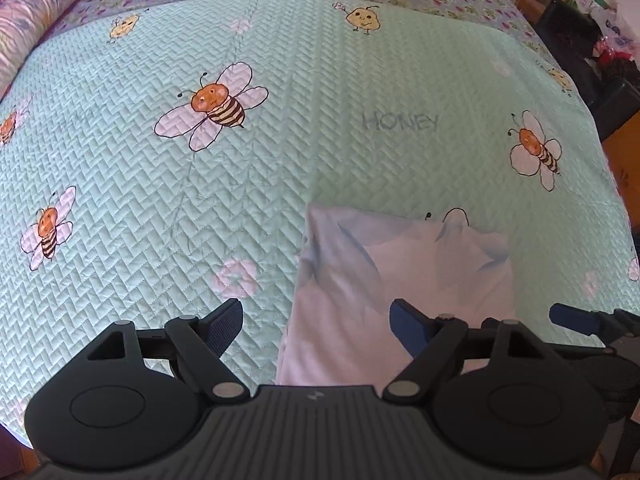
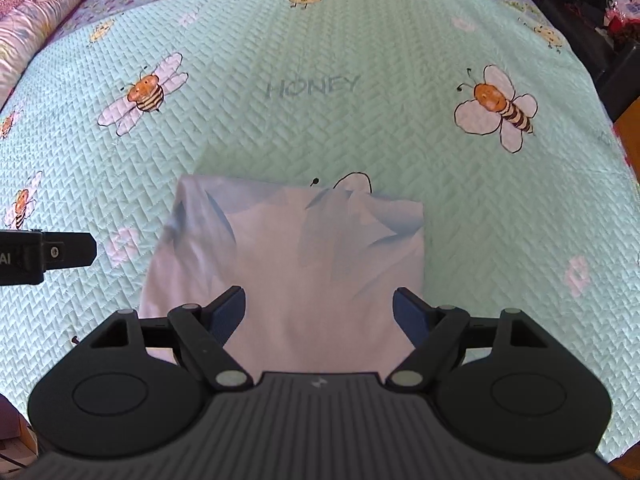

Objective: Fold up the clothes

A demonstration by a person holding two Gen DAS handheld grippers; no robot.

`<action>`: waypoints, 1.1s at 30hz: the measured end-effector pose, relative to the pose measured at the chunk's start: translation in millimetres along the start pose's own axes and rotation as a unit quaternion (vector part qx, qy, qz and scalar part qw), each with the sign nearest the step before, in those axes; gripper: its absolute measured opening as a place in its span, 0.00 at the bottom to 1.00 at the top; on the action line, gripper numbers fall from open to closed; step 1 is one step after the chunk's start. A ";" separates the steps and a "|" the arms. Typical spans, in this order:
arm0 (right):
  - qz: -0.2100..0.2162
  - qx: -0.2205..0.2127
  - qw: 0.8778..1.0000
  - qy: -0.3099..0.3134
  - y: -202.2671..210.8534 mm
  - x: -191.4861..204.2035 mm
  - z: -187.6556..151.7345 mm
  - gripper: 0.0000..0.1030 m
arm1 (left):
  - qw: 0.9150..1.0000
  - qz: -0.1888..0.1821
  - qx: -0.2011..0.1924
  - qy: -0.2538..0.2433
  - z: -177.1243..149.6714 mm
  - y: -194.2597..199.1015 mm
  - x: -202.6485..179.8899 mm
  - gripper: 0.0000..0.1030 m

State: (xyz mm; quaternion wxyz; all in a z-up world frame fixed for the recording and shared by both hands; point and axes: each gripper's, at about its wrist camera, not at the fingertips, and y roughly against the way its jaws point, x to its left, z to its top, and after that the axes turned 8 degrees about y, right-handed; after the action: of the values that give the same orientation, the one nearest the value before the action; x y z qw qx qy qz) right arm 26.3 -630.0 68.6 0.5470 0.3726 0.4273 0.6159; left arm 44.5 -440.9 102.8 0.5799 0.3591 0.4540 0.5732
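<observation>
Both the left claw (image 1: 318, 322) and right claw (image 2: 320, 312) hang released, empty, above the folded pale-blue cotton garment (image 2: 304, 256) on the mint quilted bee-print bedspread (image 2: 360, 132).

Open quilt (image 2: 320, 128) all around folded garment (image 2: 288, 248); bedding pile (image 2: 36, 12) far left.

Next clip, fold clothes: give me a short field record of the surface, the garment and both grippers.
surface: green quilt with bee prints and the word HONEY
garment: pale blue cloth, lying on the quilt in a rough rectangle, some creases at its far edge
left gripper: open, nothing between the fingers, above the cloth's left edge
right gripper: open, nothing held, above the cloth's near part
background: bedding far left, dark furniture far right
</observation>
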 end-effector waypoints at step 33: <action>0.002 0.007 1.000 0.011 3.0 2.8 -30.6 0.79 | 0.999 0.021 0.013 -0.044 -39.9 -11.6 -23.9 0.81</action>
State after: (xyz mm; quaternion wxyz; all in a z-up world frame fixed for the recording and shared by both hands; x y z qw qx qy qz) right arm -3.5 -630.9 60.5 0.5384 0.3704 0.4374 0.6177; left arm 12.6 -469.7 81.5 0.5827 0.4009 0.4277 0.5629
